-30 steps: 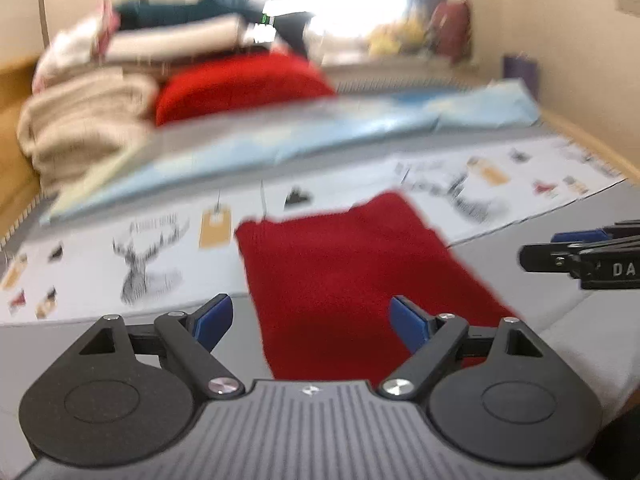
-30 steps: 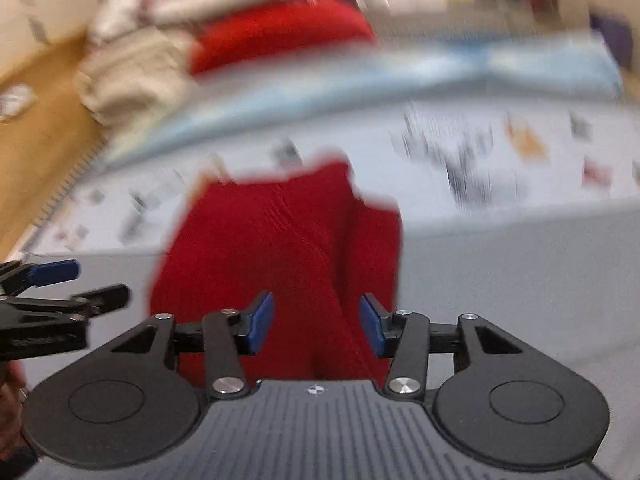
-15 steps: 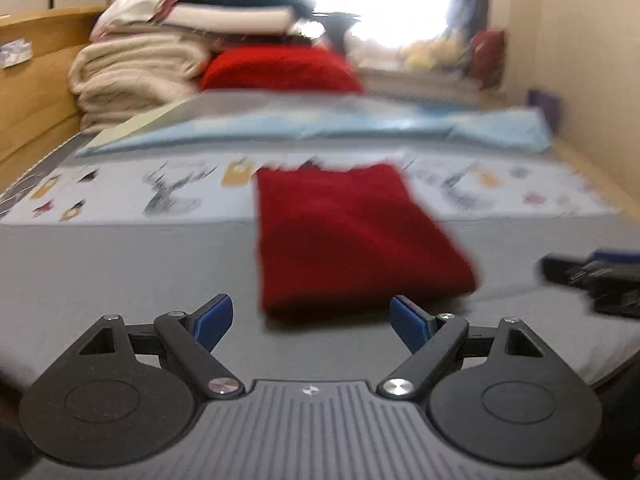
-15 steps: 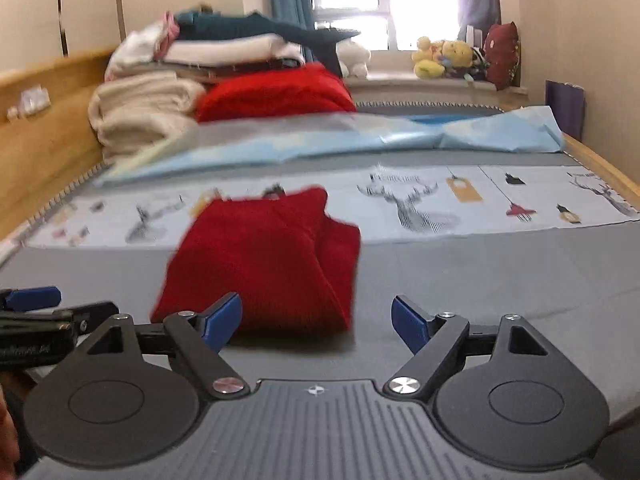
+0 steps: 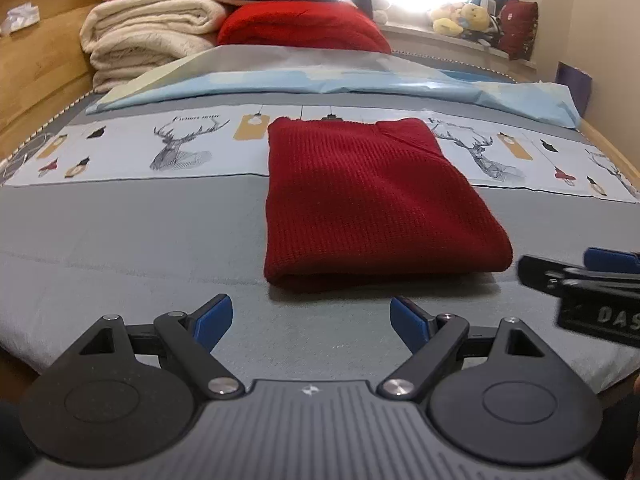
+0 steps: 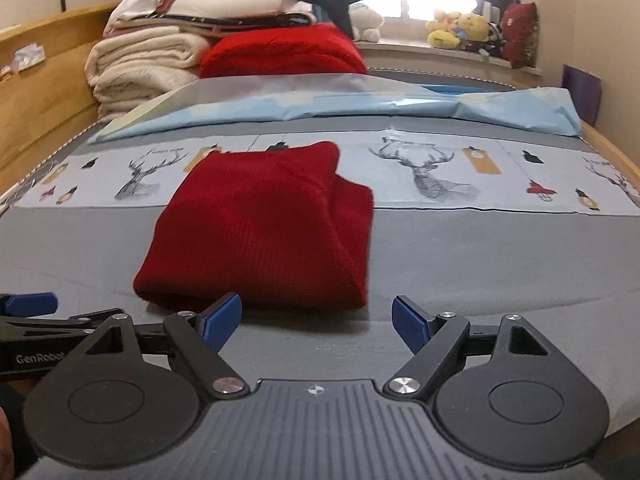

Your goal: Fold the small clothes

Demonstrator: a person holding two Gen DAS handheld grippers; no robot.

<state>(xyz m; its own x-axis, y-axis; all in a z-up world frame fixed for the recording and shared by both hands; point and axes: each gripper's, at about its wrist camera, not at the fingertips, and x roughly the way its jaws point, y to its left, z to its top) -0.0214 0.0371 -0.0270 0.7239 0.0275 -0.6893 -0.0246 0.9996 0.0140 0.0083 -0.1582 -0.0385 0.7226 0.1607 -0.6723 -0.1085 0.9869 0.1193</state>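
A dark red knit garment [image 5: 372,204] lies folded into a thick rectangle on the grey bed cover [image 5: 120,248]; it also shows in the right wrist view [image 6: 260,236]. My left gripper [image 5: 311,320] is open and empty, just short of the garment's near fold. My right gripper [image 6: 318,322] is open and empty, near the garment's front right corner. Each gripper shows at the edge of the other's view: the right one [image 5: 580,280] and the left one [image 6: 36,320].
A printed deer-pattern sheet [image 5: 180,148] and a light blue sheet [image 5: 320,80] lie behind the garment. Stacked cream blankets [image 5: 152,36] and a red blanket [image 5: 300,24] sit at the back left. A wooden bed frame [image 5: 36,80] runs along the left. Plush toys [image 6: 460,30] line the windowsill.
Both grippers have pulled back towards the bed's near edge, away from the red garment. The right gripper's jaws have opened wider. The garment lies folded and still.
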